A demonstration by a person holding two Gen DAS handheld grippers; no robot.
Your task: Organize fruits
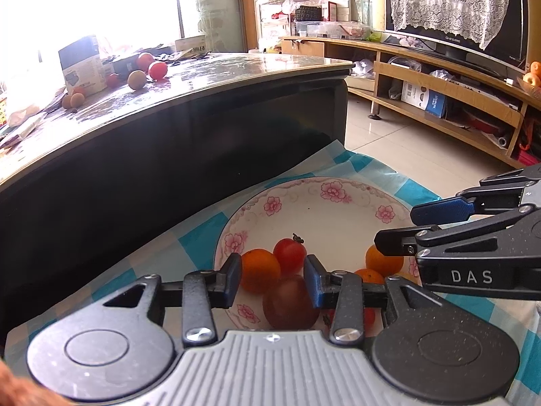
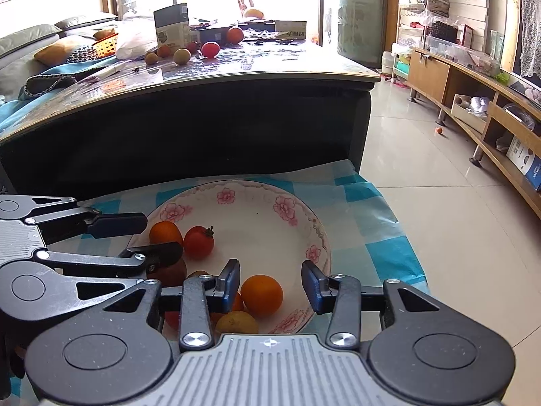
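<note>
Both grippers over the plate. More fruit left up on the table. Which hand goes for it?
Left, probably. The remaining fruit sits toward the left part of the table, on the left gripper's side. Both grippers hover open over the plate; the right gripper is farther from that cluster.

Dark red fruit (image 1: 290,302): blurred, lower part hidden behind left gripper (image 1: 273,279) body; kind unclear
Small red fruit (image 1: 369,316): mostly hidden behind gripper arm
Yellow fruit (image 2: 236,322): lower part hidden by right gripper (image 2: 270,282) body
Plate (image 2: 318,233): near rim covered in both views
Window (image 1: 101,3): washed out by glare
Box (image 1: 83,64) on table: print too small to read
</note>
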